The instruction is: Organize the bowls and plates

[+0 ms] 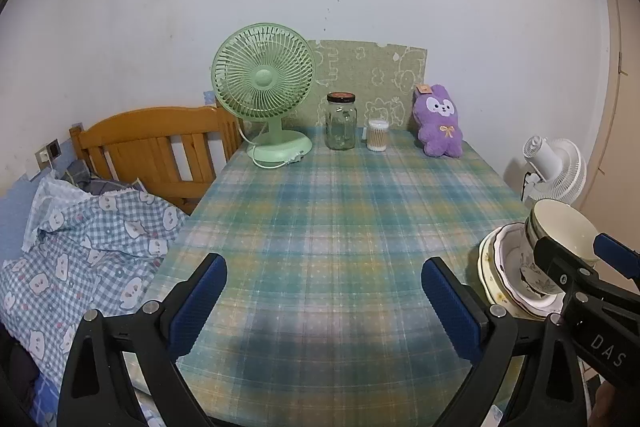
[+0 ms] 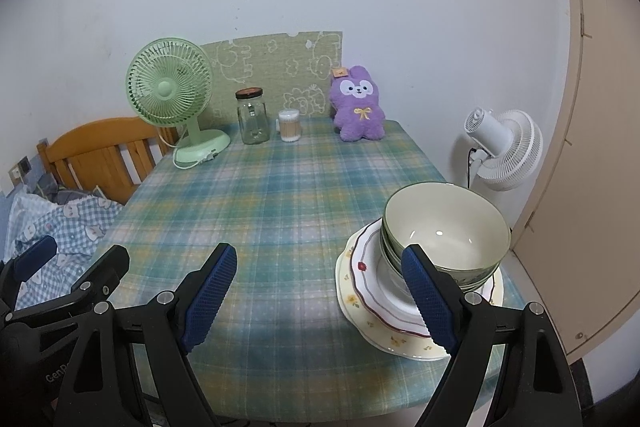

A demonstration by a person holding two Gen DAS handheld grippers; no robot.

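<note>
Stack of bowls [image 2: 446,231] nested on two plates [image 2: 372,291] sits at lower right of the right-wrist frame, at the surface's [image 2: 280,195] right edge. Right tongs [image 2: 320,301] stand apart, empty; the right-hand blue pad overlaps the stack in view, contact unclear. Left tongs [image 1: 324,307] apart, empty, stack far right of them. Right hand is nearer.
</note>
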